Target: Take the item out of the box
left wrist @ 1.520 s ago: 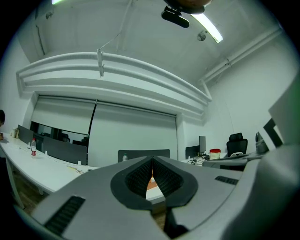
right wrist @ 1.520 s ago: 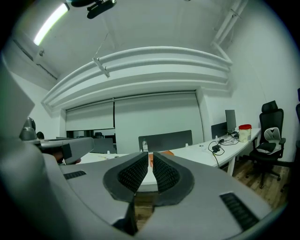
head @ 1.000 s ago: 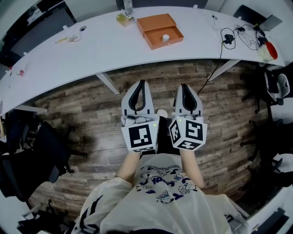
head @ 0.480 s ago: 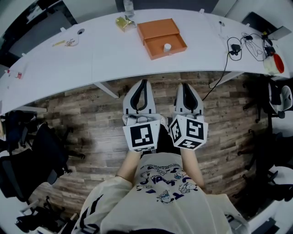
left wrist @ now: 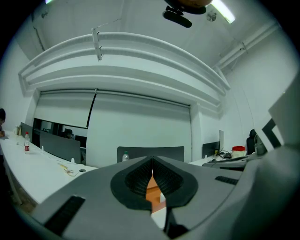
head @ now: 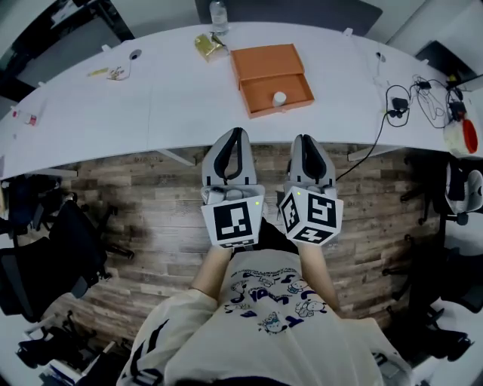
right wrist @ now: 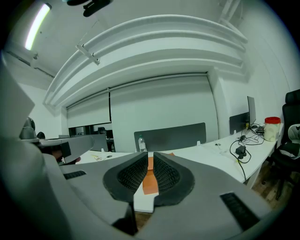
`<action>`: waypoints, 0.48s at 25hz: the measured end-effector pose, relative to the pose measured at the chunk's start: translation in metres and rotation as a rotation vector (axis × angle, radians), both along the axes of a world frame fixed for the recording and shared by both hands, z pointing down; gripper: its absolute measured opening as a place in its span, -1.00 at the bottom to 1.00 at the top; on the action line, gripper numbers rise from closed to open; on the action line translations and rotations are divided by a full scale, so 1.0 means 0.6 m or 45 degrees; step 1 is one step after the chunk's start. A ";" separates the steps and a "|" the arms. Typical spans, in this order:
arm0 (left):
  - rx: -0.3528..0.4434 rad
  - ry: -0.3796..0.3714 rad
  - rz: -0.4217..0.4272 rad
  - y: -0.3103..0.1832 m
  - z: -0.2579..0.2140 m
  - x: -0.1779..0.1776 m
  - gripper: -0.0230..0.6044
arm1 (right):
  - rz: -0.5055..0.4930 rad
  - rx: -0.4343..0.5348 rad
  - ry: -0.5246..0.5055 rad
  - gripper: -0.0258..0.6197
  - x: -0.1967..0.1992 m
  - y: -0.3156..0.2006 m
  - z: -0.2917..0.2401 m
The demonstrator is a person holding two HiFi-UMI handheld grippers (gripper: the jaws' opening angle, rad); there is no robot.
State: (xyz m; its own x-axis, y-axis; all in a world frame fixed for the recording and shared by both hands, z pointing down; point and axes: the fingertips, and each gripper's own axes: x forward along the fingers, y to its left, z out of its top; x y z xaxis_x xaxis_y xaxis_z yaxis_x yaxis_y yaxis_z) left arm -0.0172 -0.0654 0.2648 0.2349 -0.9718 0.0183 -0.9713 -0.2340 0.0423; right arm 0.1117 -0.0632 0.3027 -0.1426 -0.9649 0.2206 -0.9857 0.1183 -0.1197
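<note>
An orange box (head: 266,62) lies on the long white table (head: 151,105), its lower tray pulled open toward me. A small white round item (head: 280,97) sits in that tray. Both grippers hang side by side over the wooden floor, just short of the table's near edge. My left gripper (head: 235,136) is shut with nothing in it, and my right gripper (head: 303,140) is shut and empty too. In the left gripper view the orange box (left wrist: 153,194) shows through the slit below the closed tips (left wrist: 152,162). The right gripper view shows the box (right wrist: 150,182) beyond its closed tips (right wrist: 150,156).
A water bottle (head: 218,13) and a yellow packet (head: 205,45) stand behind the box. Black cables (head: 407,102) and a red-lidded jar (head: 462,136) lie on the table's right end. Dark office chairs (head: 45,249) stand on the floor at both sides.
The table and the orange box have come nearer and lower in the head view. Both grippers, still shut, now reach almost to the table's edge.
</note>
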 end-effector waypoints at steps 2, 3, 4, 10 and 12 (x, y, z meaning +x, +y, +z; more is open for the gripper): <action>-0.005 -0.005 -0.019 -0.023 0.002 0.008 -0.87 | -0.019 -0.005 0.003 -0.75 0.008 -0.027 0.003; -0.011 -0.017 -0.026 -0.034 0.005 0.011 -0.87 | -0.029 -0.009 0.003 -0.75 0.011 -0.039 0.005; -0.020 -0.033 -0.033 -0.044 0.007 0.014 -0.87 | -0.039 -0.012 0.002 -0.75 0.014 -0.052 0.007; -0.019 -0.027 -0.087 -0.096 0.014 0.026 -0.87 | -0.087 -0.028 0.000 -0.75 0.027 -0.111 0.021; -0.024 -0.017 -0.103 -0.107 0.019 0.029 -0.87 | -0.100 -0.038 0.006 -0.75 0.031 -0.124 0.026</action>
